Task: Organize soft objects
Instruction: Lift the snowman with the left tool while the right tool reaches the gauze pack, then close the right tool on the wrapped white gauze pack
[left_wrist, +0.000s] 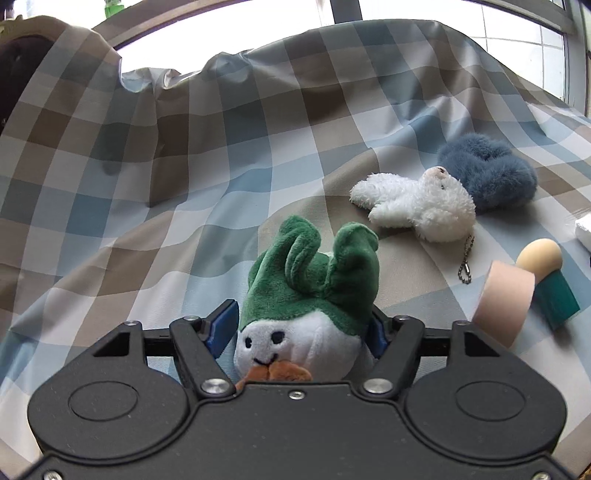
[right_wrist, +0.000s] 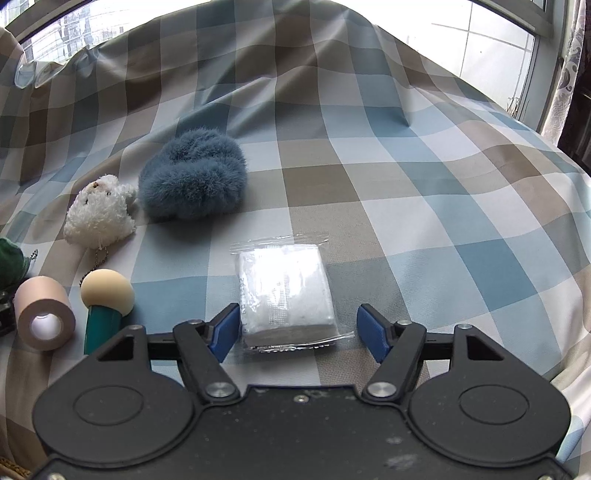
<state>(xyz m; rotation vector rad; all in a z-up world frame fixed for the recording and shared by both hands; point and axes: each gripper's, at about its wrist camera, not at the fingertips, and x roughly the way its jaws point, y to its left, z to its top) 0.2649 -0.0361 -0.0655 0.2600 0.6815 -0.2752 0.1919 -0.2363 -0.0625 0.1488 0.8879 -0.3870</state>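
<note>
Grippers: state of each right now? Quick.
Left gripper: closed on the green plush.
Right gripper: open, holding nothing; fingers either side of the white packet.

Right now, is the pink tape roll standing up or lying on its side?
Lying on its side. The pink tape roll rests on the checkered cloth with its open core hole facing the right wrist camera.
</note>
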